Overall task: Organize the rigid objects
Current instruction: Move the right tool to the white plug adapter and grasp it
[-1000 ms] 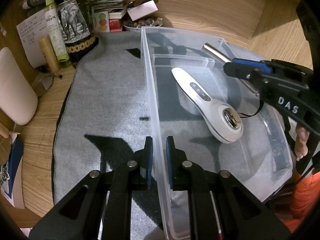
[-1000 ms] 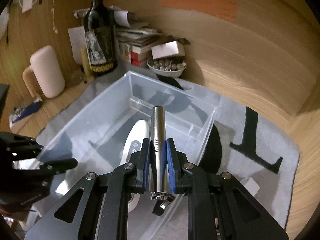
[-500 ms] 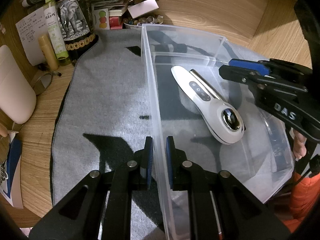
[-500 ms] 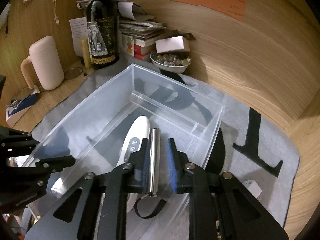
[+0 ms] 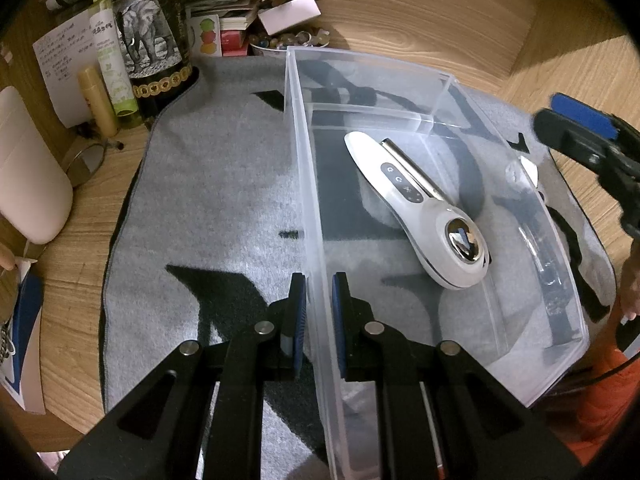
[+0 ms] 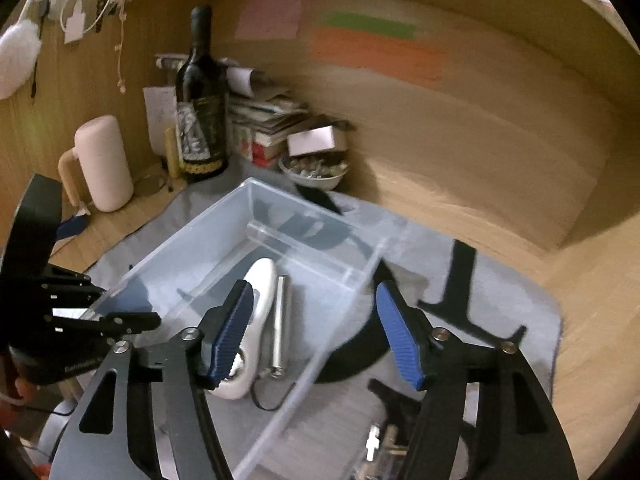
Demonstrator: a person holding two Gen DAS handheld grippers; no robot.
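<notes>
**Metal tube lies loose in the clear bin**

Jaws of the right gripper (image 6: 316, 334) have just been opening and now stand wide apart, empty. Below and between them, the slim silver metal cylinder (image 6: 280, 326) rests on the clear plastic bin's (image 5: 400, 68) floor, touching the white handheld device (image 5: 416, 208). The left gripper (image 5: 319, 316) is clamped on the bin's near wall.

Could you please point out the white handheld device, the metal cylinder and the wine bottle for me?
white handheld device (image 5: 404, 190): left wrist view, on its button panel.
metal cylinder (image 6: 281, 316): right wrist view, mid-barrel.
wine bottle (image 6: 200, 120): right wrist view, on its label.
</notes>
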